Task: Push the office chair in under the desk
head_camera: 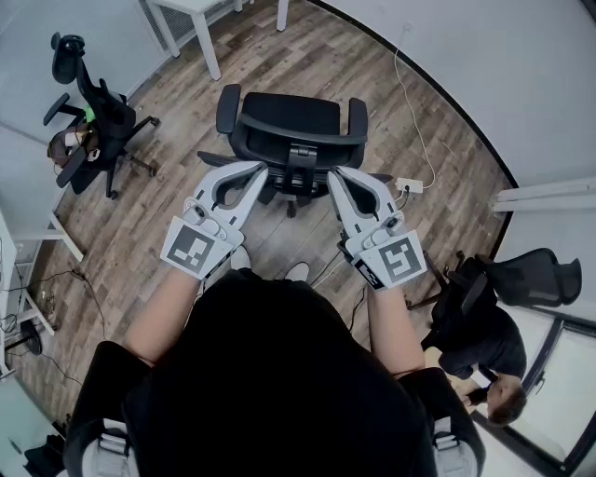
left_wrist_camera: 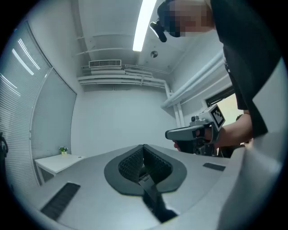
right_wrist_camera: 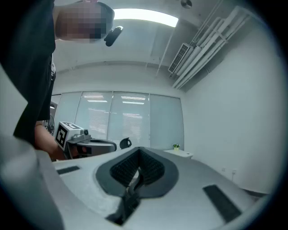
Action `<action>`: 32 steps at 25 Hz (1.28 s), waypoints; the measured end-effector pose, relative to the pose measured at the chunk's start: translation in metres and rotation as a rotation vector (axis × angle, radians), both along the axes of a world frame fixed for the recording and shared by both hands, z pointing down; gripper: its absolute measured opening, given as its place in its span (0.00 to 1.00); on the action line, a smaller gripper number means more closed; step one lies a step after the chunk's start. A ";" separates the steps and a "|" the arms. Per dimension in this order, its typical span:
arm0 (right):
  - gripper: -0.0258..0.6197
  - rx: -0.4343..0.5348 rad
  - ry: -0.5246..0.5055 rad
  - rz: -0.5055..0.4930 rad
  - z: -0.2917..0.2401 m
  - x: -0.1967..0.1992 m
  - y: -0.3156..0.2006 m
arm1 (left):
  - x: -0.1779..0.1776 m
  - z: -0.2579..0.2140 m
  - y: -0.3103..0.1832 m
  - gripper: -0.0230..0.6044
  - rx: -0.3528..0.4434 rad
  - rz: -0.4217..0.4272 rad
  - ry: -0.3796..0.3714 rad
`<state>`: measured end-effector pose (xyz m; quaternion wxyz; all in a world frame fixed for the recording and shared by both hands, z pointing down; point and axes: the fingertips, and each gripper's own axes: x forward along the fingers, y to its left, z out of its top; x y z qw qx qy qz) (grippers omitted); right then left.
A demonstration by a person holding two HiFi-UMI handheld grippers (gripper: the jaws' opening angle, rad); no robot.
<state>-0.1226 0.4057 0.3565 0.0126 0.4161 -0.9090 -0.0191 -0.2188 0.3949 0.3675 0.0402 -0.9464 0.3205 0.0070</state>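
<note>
The black office chair (head_camera: 291, 140) stands on the wood floor in the head view, its back toward me and its seat facing a white desk (head_camera: 191, 11) at the top edge. My left gripper (head_camera: 253, 170) hovers just short of the chair's back, on its left side. The right gripper (head_camera: 337, 175) is level with it on the right side. Neither visibly touches the chair. Both are shut with nothing between the pads. Tilted upward, the left gripper (left_wrist_camera: 144, 150) and the right gripper (right_wrist_camera: 140, 152) see walls and ceiling in their own views, not the chair.
A second black chair (head_camera: 93, 112) stands at the left, a third (head_camera: 521, 284) at the right beside a crouching person (head_camera: 494, 373). A white power strip (head_camera: 410, 184) and its cable lie on the floor right of the chair. White walls curve round the right.
</note>
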 end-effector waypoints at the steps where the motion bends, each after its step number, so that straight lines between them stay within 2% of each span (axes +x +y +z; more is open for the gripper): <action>1: 0.04 -0.001 -0.001 0.001 0.000 0.000 0.000 | 0.000 -0.001 0.001 0.03 0.005 0.002 -0.003; 17: 0.04 -0.062 -0.014 0.006 0.016 0.015 0.009 | 0.009 0.013 0.007 0.03 -0.017 0.020 -0.044; 25: 0.05 -0.106 -0.012 -0.014 0.034 0.036 0.017 | 0.021 0.023 0.007 0.03 -0.024 -0.036 -0.051; 32: 0.05 -0.159 0.005 -0.049 0.054 0.056 0.015 | 0.024 0.034 0.004 0.03 -0.032 -0.108 -0.092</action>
